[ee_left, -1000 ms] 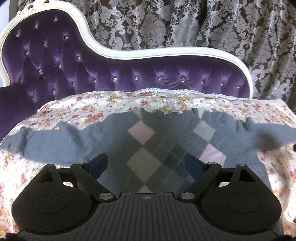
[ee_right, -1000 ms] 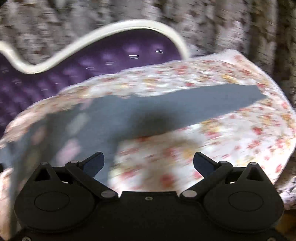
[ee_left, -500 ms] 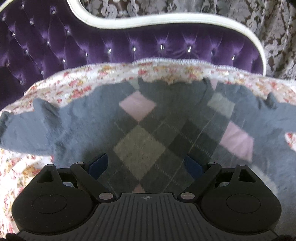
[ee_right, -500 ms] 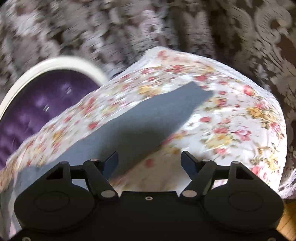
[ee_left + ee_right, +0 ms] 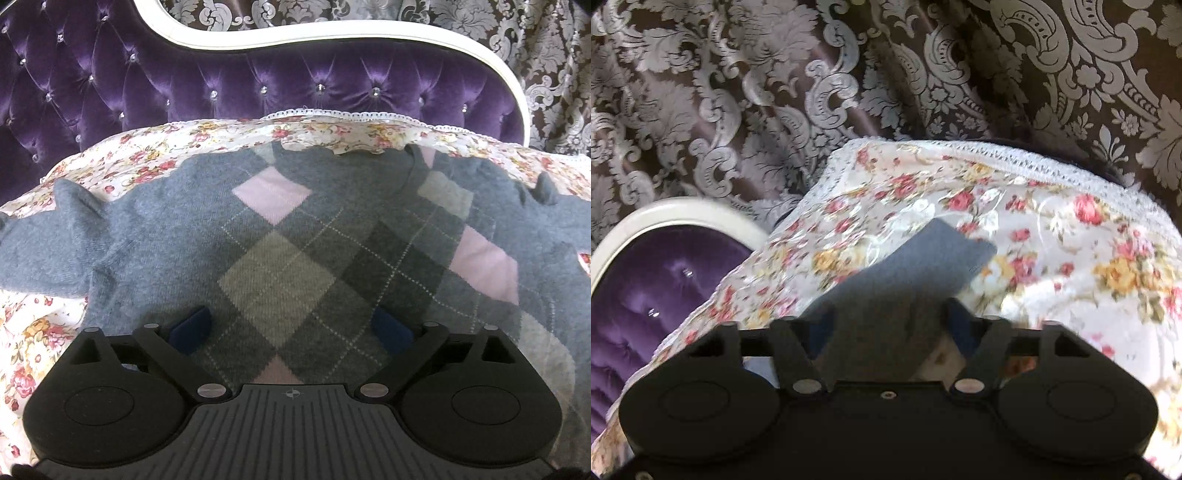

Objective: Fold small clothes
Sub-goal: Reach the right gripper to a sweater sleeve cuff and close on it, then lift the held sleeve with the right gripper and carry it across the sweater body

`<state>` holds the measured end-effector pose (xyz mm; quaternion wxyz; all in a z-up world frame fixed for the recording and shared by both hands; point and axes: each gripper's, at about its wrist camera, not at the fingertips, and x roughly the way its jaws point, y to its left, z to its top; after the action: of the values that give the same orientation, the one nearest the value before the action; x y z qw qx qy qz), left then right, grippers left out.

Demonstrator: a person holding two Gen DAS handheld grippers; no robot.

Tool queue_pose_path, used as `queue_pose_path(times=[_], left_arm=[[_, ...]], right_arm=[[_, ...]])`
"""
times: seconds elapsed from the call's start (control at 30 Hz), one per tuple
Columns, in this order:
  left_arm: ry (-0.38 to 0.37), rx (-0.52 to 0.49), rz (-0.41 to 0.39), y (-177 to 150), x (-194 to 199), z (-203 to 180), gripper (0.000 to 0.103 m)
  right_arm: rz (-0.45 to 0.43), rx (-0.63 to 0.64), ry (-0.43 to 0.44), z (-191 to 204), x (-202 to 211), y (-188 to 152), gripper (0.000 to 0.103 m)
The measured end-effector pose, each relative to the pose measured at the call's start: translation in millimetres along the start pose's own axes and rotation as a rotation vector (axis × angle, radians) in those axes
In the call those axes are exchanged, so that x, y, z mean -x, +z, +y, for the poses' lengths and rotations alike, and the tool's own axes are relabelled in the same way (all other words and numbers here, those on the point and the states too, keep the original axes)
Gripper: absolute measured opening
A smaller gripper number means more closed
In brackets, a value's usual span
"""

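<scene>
A grey sweater (image 5: 155,240) with pink and grey diamonds lies spread flat on the floral cover (image 5: 155,147), sleeves out to both sides. My left gripper (image 5: 291,328) hovers low over the sweater's lower body. Its jaws are opening wide, and only flat knit lies beneath them, none of it pinched. In the right wrist view the sweater's right sleeve (image 5: 923,258) runs up to its cuff on the floral cover (image 5: 1071,258). My right gripper (image 5: 891,325) straddles that sleeve and its jaws are closing, with the sleeve between the fingers. No pinch shows.
The purple tufted sofa back (image 5: 295,85) with its white frame (image 5: 332,38) rises behind the cover. A brown damask curtain (image 5: 849,74) hangs behind and to the right. The cover's lace edge (image 5: 1015,155) drops off just past the cuff.
The left gripper has sunk closer to the sweater and its jaws stand slightly wider. The right gripper swung right along the sleeve to near the cuff, rolled, and its jaws narrowed around the sleeve.
</scene>
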<state>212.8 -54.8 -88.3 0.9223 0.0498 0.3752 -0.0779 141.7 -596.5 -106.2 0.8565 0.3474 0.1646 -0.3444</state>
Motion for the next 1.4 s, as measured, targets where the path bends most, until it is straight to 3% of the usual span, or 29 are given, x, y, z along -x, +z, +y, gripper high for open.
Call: queue_pose_path(times=[0.03,0.07,0.3,0.5,0.67,0.87,1.03,1.2,1.4], left_arm=[[0.001,-0.002,0.001,0.4,-0.5,-0.2,0.098],[0.0,-0.002,0.005,0.7,-0.7,-0.1,0.098],[-0.008,0.001,0.024,3.7,-1.9,1.5,0.098],[-0.023,0.017,0.052,10.4,-2.1,5.6,0.095],[-0.038,0.046,0.027,17.6,16.2,16.4,0.09],[-0.036,0.075,-0.017,21.3,48.4,44.6,0.09],[-0.033,0.111,-0.014,15.2,69.0,78.5,0.09],[-0.011,0.156,-0.012,1.8,84.1,113.5,0.09],[0.024,0.2,0.006,-14.2,92.8,149.3,0.09]], right_arm=[[0.003,0.006,-0.017,0.1,-2.6,1.9,0.038],[0.018,0.01,-0.025,-0.6,-5.3,3.4,0.013],[-0.006,0.107,-0.035,-1.1,39.0,6.4,0.011],[-0.019,0.087,-0.069,-15.9,76.9,15.4,0.011],[-0.024,0.126,-0.069,8.0,88.5,24.2,0.011],[-0.083,0.34,0.052,108.8,128.6,25.6,0.011],[-0.075,0.527,0.227,219.0,164.8,-7.6,0.011],[0.011,0.671,0.427,322.3,181.0,-79.6,0.011],[0.171,0.782,0.594,404.0,171.8,-197.1,0.011]])
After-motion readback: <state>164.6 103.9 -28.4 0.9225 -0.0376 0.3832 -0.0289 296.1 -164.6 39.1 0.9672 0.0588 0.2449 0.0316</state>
